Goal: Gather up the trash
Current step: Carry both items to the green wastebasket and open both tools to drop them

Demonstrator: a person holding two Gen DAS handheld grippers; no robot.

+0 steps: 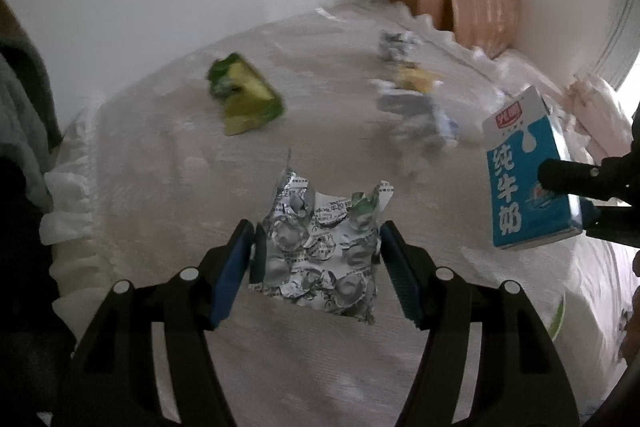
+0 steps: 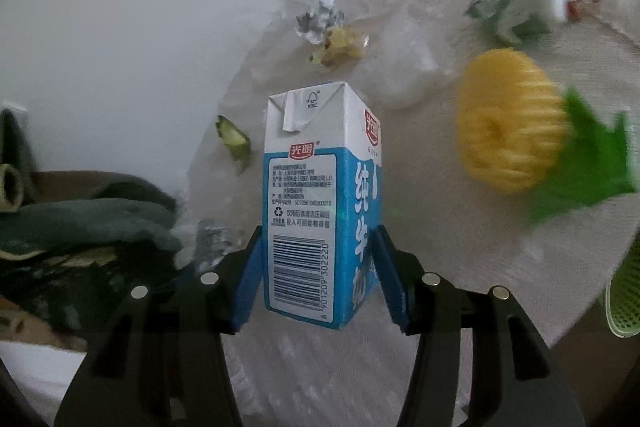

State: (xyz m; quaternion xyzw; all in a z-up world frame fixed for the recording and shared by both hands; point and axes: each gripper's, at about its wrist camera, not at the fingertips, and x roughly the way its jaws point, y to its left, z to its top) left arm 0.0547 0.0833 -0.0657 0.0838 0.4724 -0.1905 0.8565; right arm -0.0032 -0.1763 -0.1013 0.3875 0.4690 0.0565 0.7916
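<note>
Both grippers are loaded right now. The left gripper (image 1: 316,255) has its blue pads pinched on a crumpled foil pill sheet (image 1: 320,247), held over the table (image 1: 160,167) with the white cloth. The right gripper (image 2: 320,267) clamps a blue-and-white milk carton (image 2: 320,203) upright, lifted off the table. A green wrapper (image 1: 244,95) and crumpled scraps (image 1: 408,87) lie further back.

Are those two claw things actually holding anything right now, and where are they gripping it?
Yes. The left gripper clamps a crumpled foil blister pack by its side edges. The right gripper holds a blue milk carton by its lower sides.
</note>
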